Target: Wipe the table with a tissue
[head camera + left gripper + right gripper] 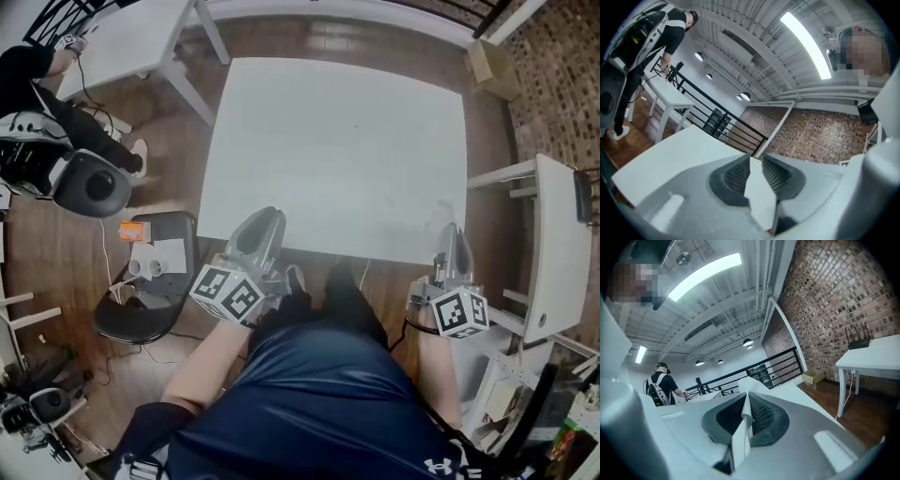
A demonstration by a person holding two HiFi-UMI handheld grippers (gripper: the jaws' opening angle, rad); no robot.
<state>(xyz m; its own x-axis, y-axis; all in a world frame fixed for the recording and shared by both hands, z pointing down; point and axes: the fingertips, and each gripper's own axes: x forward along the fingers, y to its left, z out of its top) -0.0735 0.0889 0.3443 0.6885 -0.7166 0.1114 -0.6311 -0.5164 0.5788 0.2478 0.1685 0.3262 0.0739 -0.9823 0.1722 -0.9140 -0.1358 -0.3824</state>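
- L gripper [262, 220] [755, 158]: I'm holding it over the near edge of the white rectangular table [337, 150], twd its left side; jaws are standing a little apart; only pale white is showing in the gap, and I can't tell whether anything's sitting in it
- R gripper [451, 230] [746, 397]: I'm holding it at the same near edge, right side, well apart from the L gripper; jaws are pressing together on a thin white paper tissue [748, 386], w/ a crumpled bit poking out past the tips
- Both are pointing away from me across the tabletop
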